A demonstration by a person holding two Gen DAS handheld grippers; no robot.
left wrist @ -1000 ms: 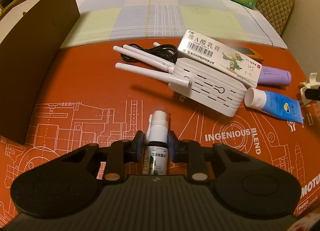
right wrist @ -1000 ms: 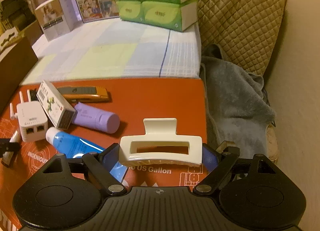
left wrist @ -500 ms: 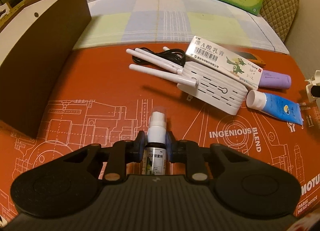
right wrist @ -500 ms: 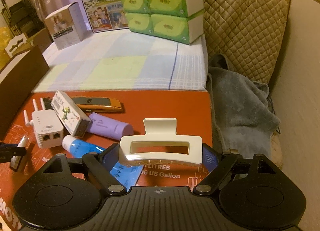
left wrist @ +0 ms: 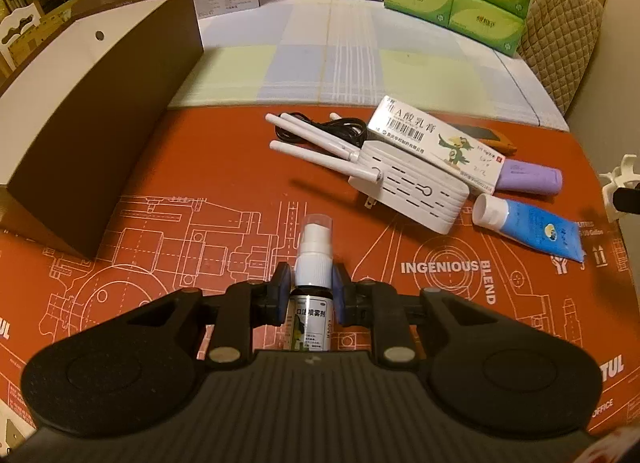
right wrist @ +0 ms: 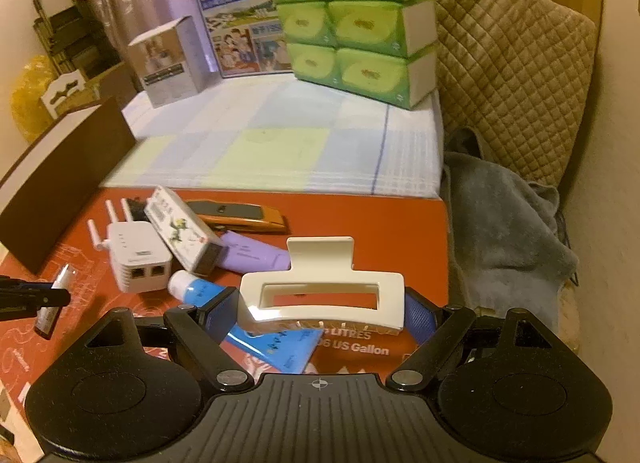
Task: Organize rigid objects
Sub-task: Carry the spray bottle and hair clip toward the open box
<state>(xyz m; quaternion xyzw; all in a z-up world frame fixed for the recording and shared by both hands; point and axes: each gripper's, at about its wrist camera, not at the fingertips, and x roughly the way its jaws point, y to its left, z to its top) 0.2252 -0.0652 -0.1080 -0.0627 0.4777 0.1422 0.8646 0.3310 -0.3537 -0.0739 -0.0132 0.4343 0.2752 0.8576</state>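
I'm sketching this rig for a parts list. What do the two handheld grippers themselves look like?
Both the left gripper and the right gripper are matte black plastic: ribbed centre body, two rounded side lobes, hinged linkage arms with silver pivot pins, blue-padded jaws. No cables or sleeves show.

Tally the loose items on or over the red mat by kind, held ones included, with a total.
Tubes: 2, purple tube and blue tube
Spray bottle: 1, in the left gripper
Hair clip: 1, in the right gripper
Router: 1
Carton: 1
Knife: 1
Total: 7
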